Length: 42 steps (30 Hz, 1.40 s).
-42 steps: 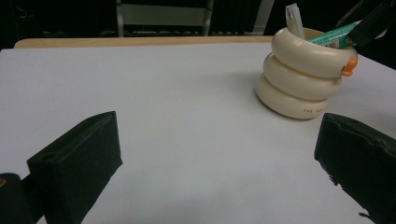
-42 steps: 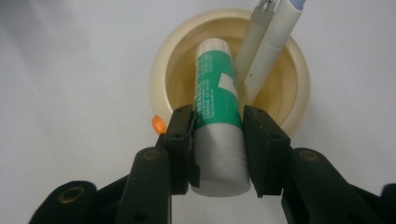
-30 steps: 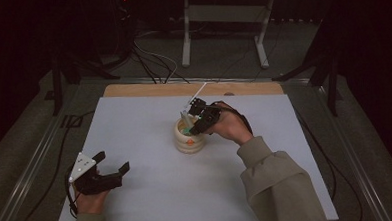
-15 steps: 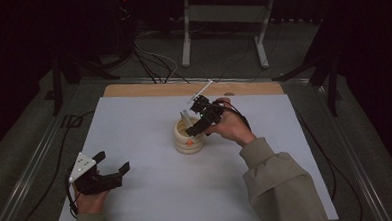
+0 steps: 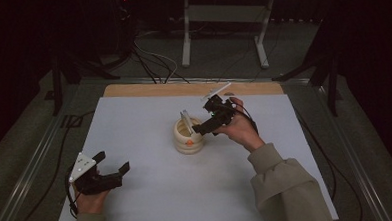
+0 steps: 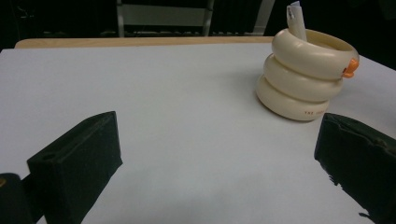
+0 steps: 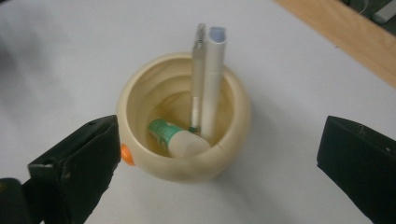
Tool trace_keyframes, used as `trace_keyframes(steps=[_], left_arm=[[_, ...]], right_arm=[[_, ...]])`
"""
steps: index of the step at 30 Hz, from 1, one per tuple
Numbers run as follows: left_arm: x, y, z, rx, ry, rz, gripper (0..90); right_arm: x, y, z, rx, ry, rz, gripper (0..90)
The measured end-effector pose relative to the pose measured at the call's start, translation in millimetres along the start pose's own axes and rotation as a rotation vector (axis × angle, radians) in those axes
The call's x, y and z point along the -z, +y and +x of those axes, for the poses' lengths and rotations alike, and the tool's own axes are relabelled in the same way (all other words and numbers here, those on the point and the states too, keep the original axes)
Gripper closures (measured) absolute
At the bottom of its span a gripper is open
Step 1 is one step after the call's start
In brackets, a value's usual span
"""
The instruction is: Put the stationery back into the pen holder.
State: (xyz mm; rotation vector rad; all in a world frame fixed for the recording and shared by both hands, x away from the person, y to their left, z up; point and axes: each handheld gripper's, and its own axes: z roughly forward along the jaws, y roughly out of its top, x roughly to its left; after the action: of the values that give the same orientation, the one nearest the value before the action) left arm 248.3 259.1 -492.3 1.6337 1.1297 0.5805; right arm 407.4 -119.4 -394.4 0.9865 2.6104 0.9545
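White mat point(image 5: 153, 202) on table, dark room; both tools open: left tool point(image 5: 110, 169), right tool point(image 5: 199, 130) above cup point(image 5: 188, 139).

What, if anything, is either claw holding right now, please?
Nothing is held. The right claw stands open above the cream holder; the left claw is open and empty.

My two grippers, the left gripper point(image 5: 102, 170) and the right gripper point(image 5: 203, 126), are black, and the left one carries a light grey plate. The cup point(image 7: 183, 116) is cream, in three rounded rings, with a small orange knob point(image 7: 126, 154) on its side and tiny red letters low on the wall. Inside I see a white pen point(image 7: 214, 84), a silver pen point(image 7: 199, 74), and a green and white tube point(image 7: 177, 137). The table cover point(image 5: 134, 123) is pale grey-white, its far edge point(image 5: 148, 90) light wood. My sleeve point(image 5: 287, 186) is beige.
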Motion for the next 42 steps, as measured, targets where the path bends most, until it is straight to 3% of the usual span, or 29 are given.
trace_keyframes(steps=[11,16,26,34,38,42], left_arm=[[0.8,0.1,0.0,0.001,0.004,-0.004,1.0],[1.0,0.2,-0.3,0.001,0.007,-0.004,1.0],[2.8,0.4,0.5,0.009,0.014,-0.011,1.0],[3.3,0.6,1.0,0.01,0.022,-0.012,1.0],[4.8,1.0,1.9,0.012,0.026,-0.016,1.0],[6.3,1.5,2.9,0.018,0.029,-0.024,1.0]], right_arm=[[25.0,-28.3,-6.3,-0.048,-0.026,-0.11,0.0],[35.5,-45.4,-7.8,-0.062,-0.061,-0.159,0.0],[56.6,-90.6,-18.3,-0.122,-0.118,-0.242,0.0],[60.2,-130.4,-27.8,-0.167,-0.163,-0.266,0.0],[65.9,-144.2,-25.9,-0.151,-0.218,-0.281,0.0],[69.4,-160.5,-23.0,-0.153,-0.222,-0.298,0.0]])
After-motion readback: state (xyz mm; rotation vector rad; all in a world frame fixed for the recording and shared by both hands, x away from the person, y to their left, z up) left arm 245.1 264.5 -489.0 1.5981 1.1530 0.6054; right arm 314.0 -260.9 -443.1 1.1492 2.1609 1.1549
